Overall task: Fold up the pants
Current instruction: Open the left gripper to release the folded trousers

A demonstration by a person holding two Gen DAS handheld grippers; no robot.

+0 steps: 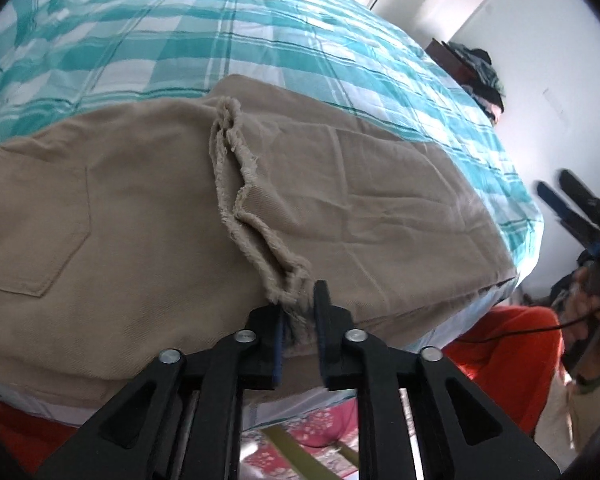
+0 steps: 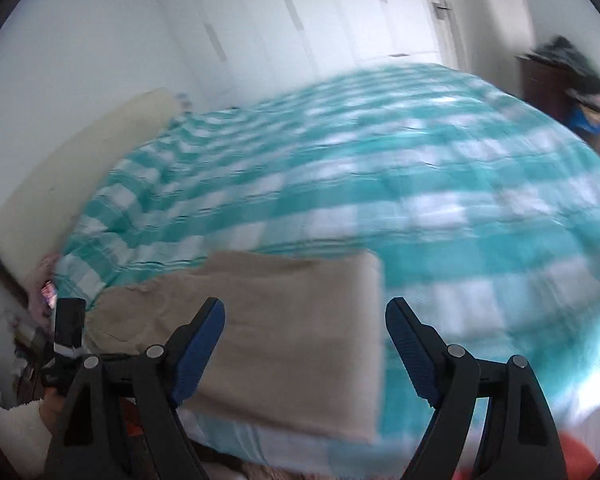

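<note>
1. I see the bed (image 1: 148, 20) filling both views, covered in a teal-and-white checked sheet, with a cream headboard (image 2: 60, 184) at its left end in my right wrist view.
2. The pants (image 1: 120, 208) lie on the near edge of the bed, tan cotton twill, folded over on themselves into a flat rectangle; a patch pocket (image 1: 32, 232) faces up on the left part, and the frayed leg hems (image 1: 244, 184) run in a rumpled line across the middle of the top layer.
3. My right gripper (image 2: 305, 344) hangs above the folded pants with its jaws spread wide and nothing between them.
4. My left gripper (image 1: 299, 320) sits at the near end of the frayed hem, jaws parted a little, hem threads in the gap; the pads do not look pressed on them.
5. I can read no labels or writing anywhere.
</note>
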